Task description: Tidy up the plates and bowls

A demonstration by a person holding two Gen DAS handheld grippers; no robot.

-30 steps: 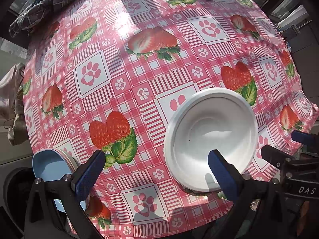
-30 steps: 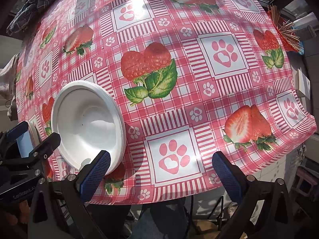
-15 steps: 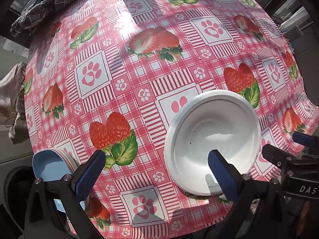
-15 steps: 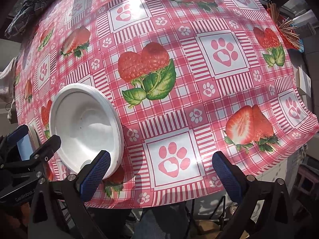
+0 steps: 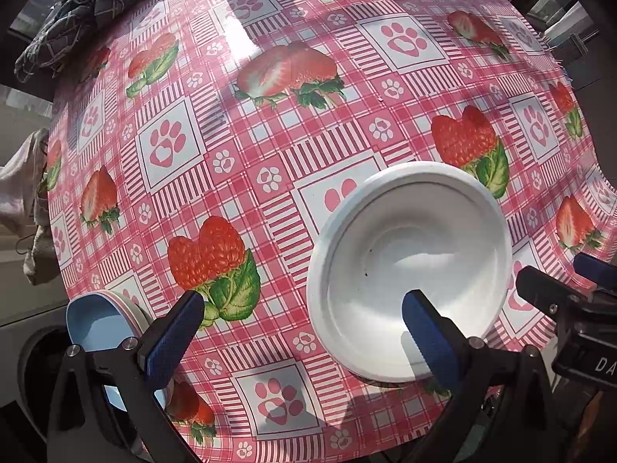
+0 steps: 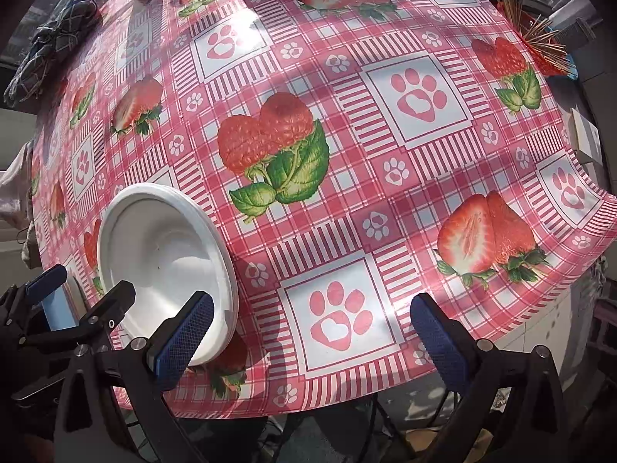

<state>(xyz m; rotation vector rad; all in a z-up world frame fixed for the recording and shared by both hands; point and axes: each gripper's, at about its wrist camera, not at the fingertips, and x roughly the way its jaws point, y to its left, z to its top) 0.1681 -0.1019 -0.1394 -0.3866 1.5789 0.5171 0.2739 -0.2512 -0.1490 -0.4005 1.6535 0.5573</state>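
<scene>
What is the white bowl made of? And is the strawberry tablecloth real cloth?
The white bowl looks like matte plastic or foam: thick rolled rim, soft dull shine; ceramic is possible. The tablecloth looks like glossy vinyl, not woven cloth: sunlight glares off it and the overhang curls stiffly.

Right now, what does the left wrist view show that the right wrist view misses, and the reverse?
Left wrist only: the blue bowl seen whole at the table edge, on a stack. Right wrist only: the sticks and a white box at the right edge. Both: the white plate, the dark cloth, and both open grippers, left and right.
</scene>
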